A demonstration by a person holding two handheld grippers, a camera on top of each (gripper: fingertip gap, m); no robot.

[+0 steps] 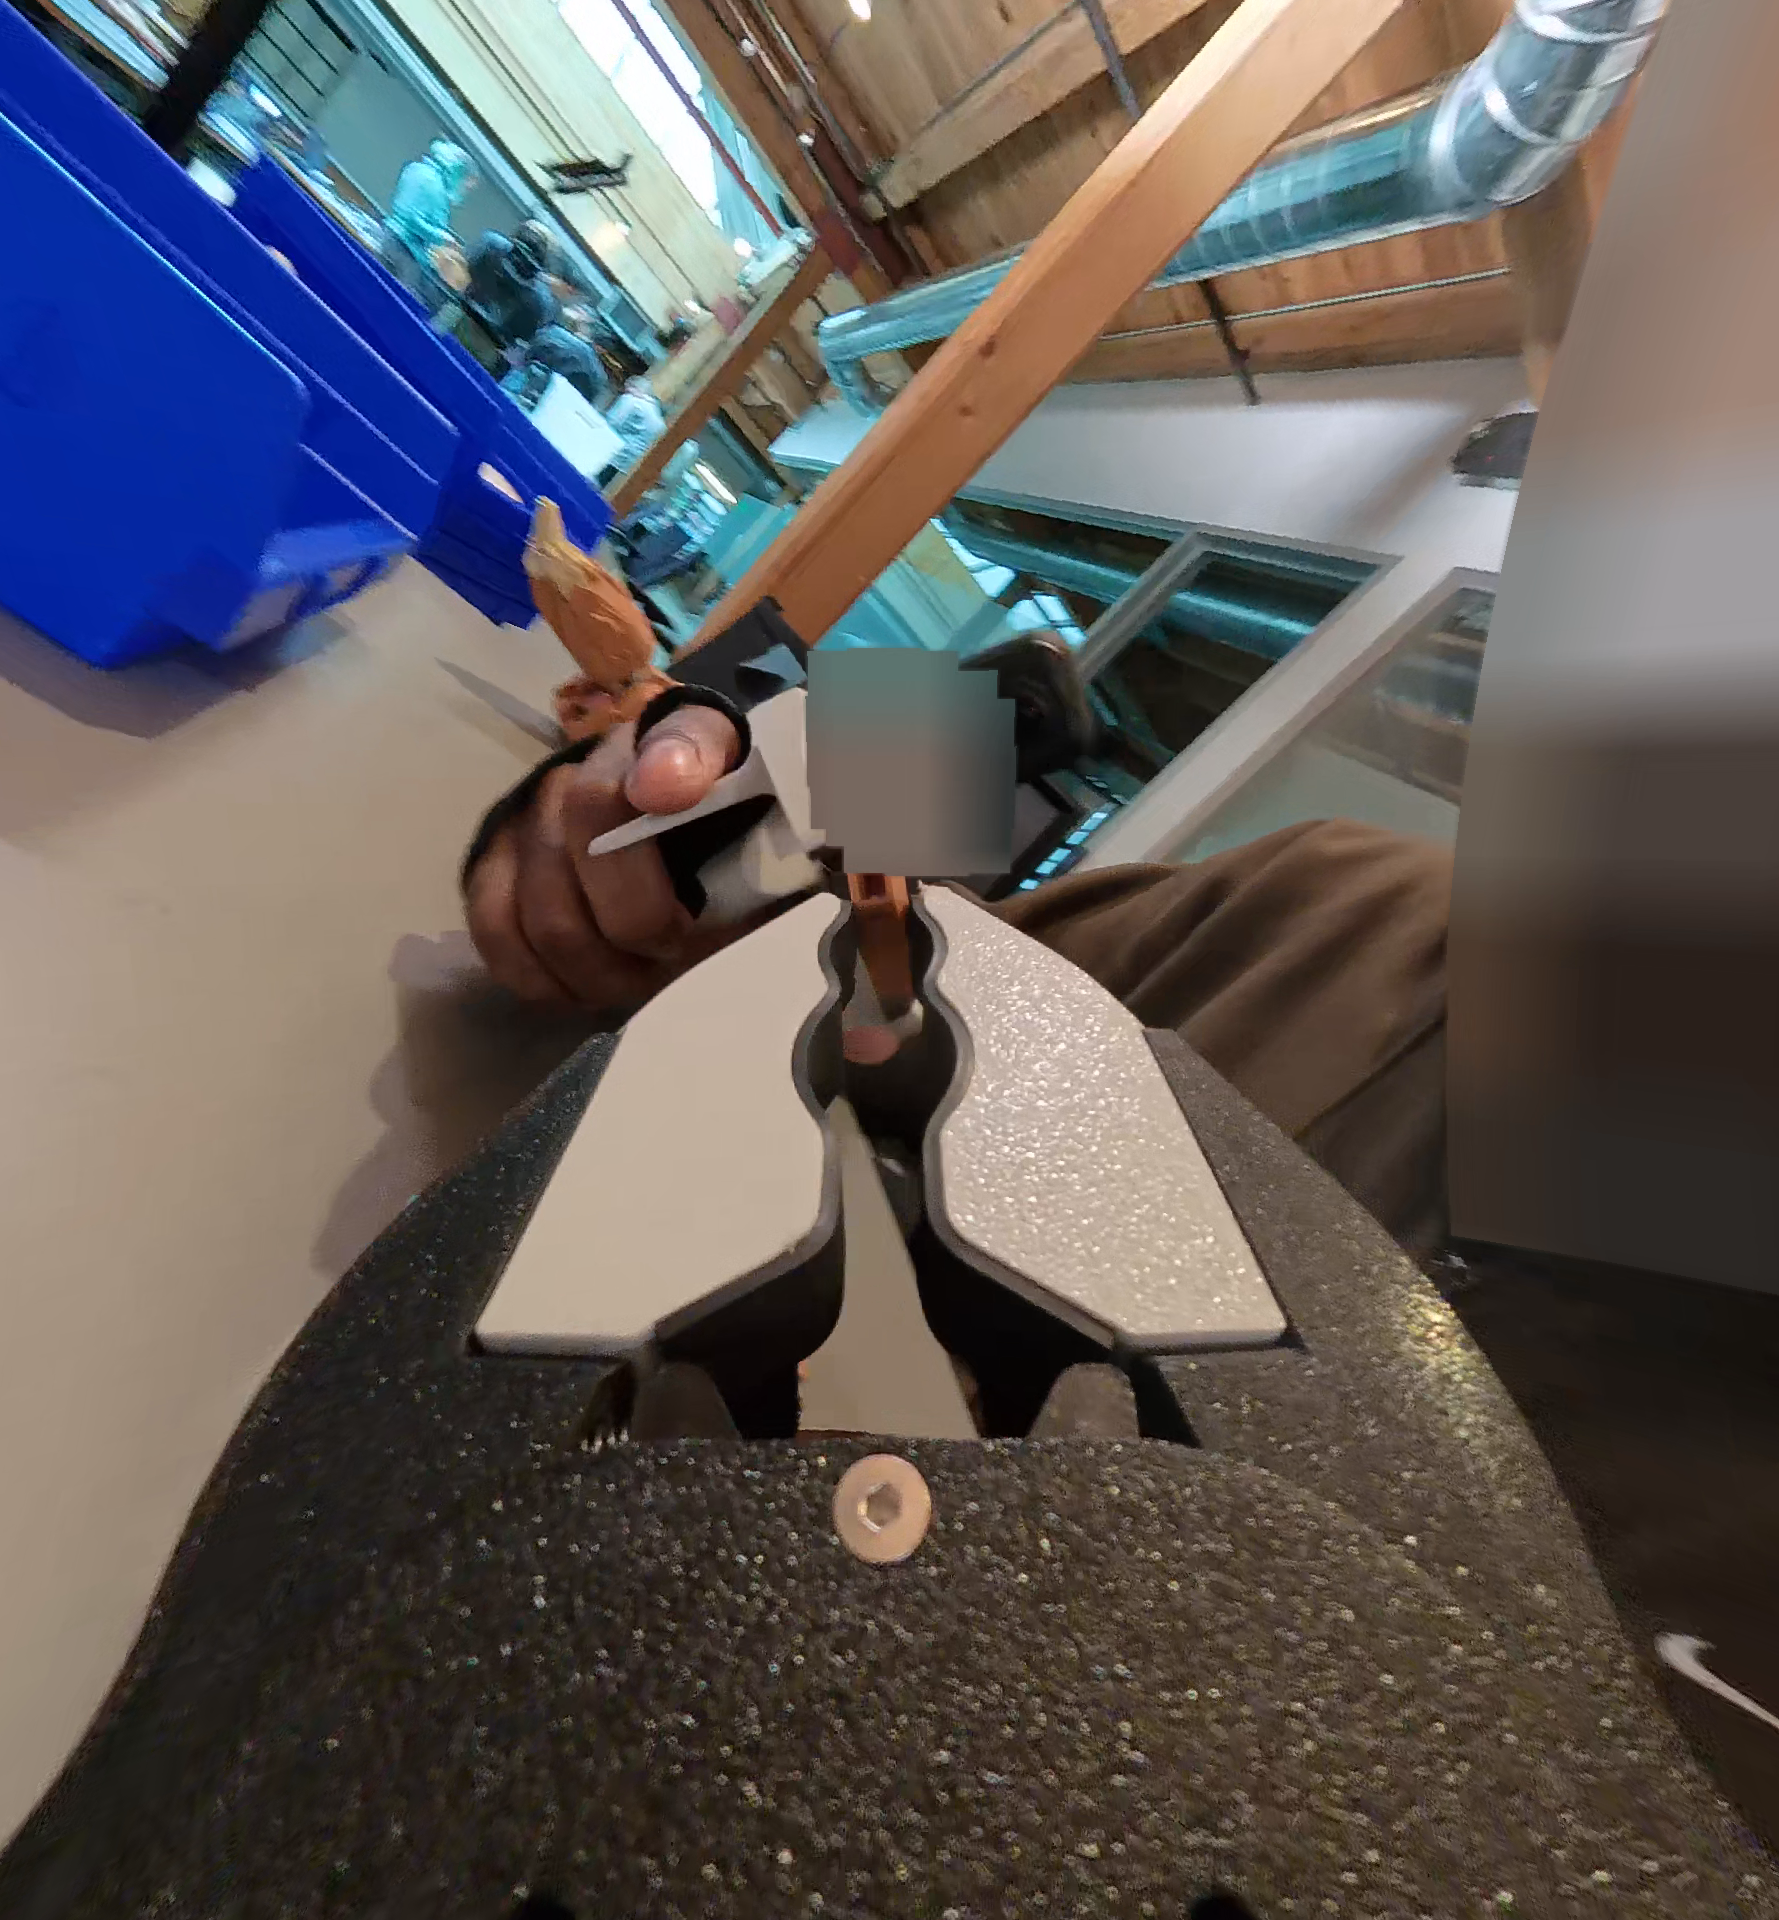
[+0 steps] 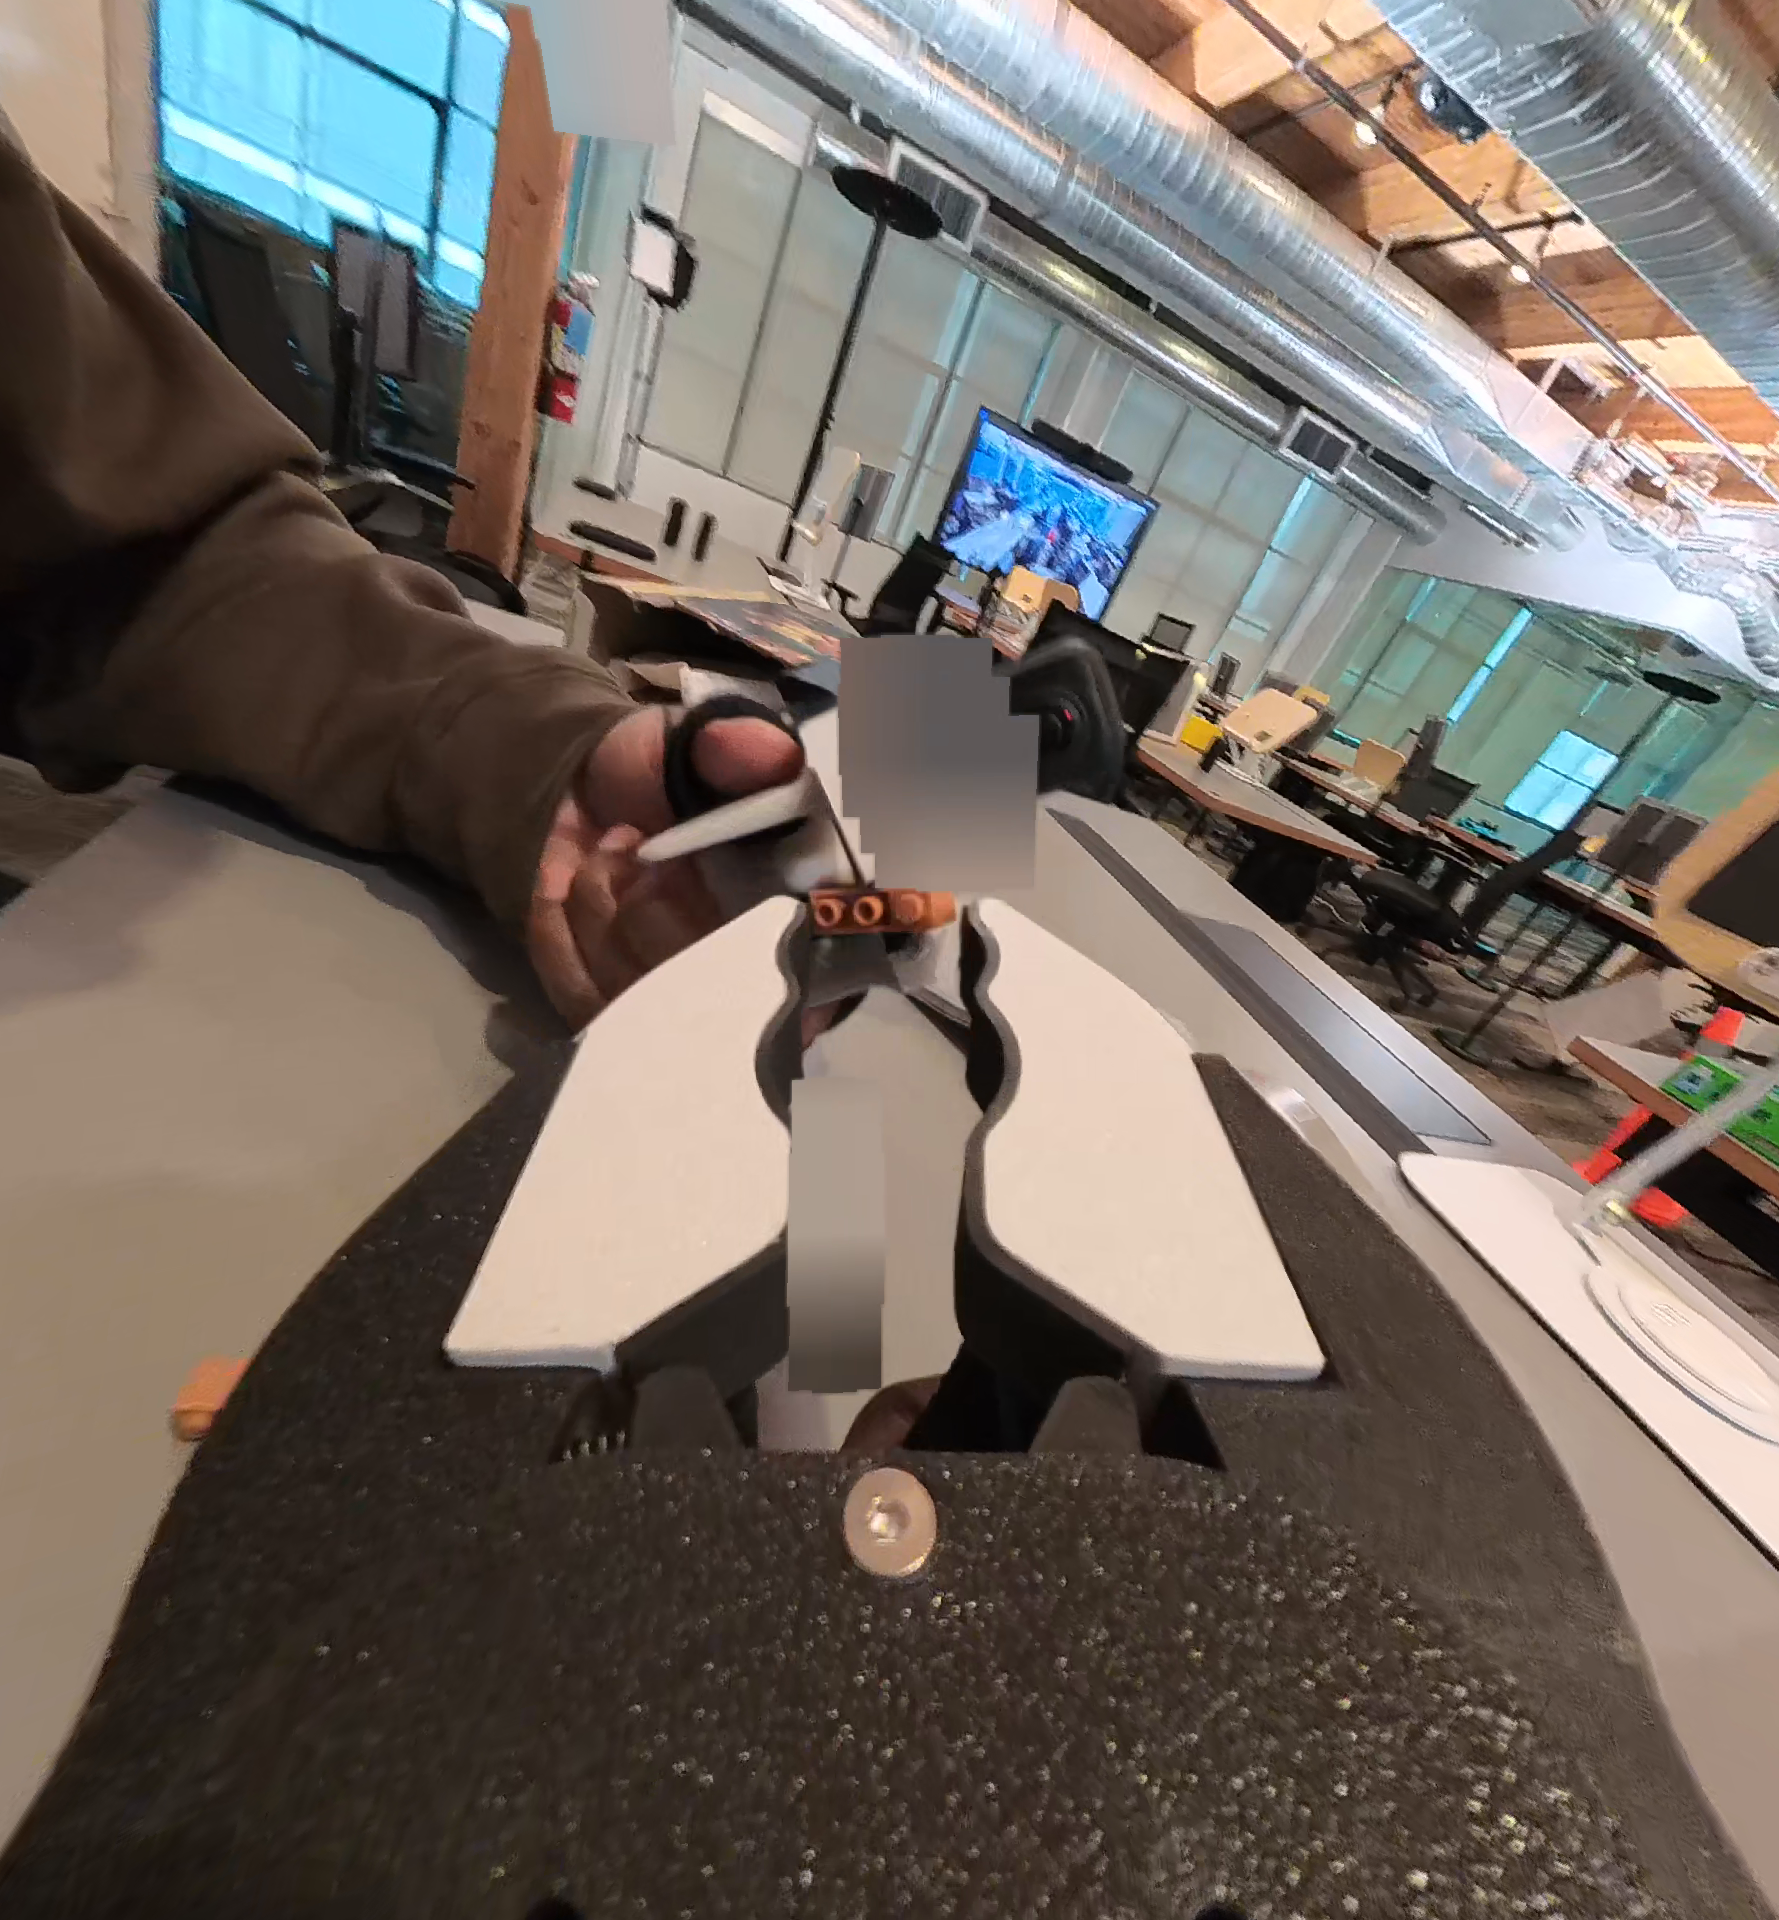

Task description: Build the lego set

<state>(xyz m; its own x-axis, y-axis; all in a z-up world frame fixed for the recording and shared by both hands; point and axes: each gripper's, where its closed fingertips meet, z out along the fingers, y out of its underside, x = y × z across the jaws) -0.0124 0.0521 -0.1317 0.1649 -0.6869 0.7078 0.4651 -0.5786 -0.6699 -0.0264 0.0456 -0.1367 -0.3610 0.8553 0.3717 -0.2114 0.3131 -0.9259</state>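
So both tools meet nose to nose above the grey worktop (image 1: 137, 1039). Left tool (image 1: 880, 935) has its jaws pinched on a thin orange lego piece (image 1: 883, 940), which runs edge-on up to 12 o'clock at the tips. Right tool (image 2: 880, 920) sits with jaws slightly apart, the studded orange piece lying across its tips at 12 o'clock; can't tell if it grips. Blue bins (image 1: 137, 416) sit at 10 o'clock in the left wrist view.

Big shiny pipes (image 2: 1124, 239) run under the wood ceiling. Far off is a bright screen (image 2: 1051, 514), with desks (image 2: 1269, 800) to the right. Blue bins (image 1: 137, 416) sit on the left.
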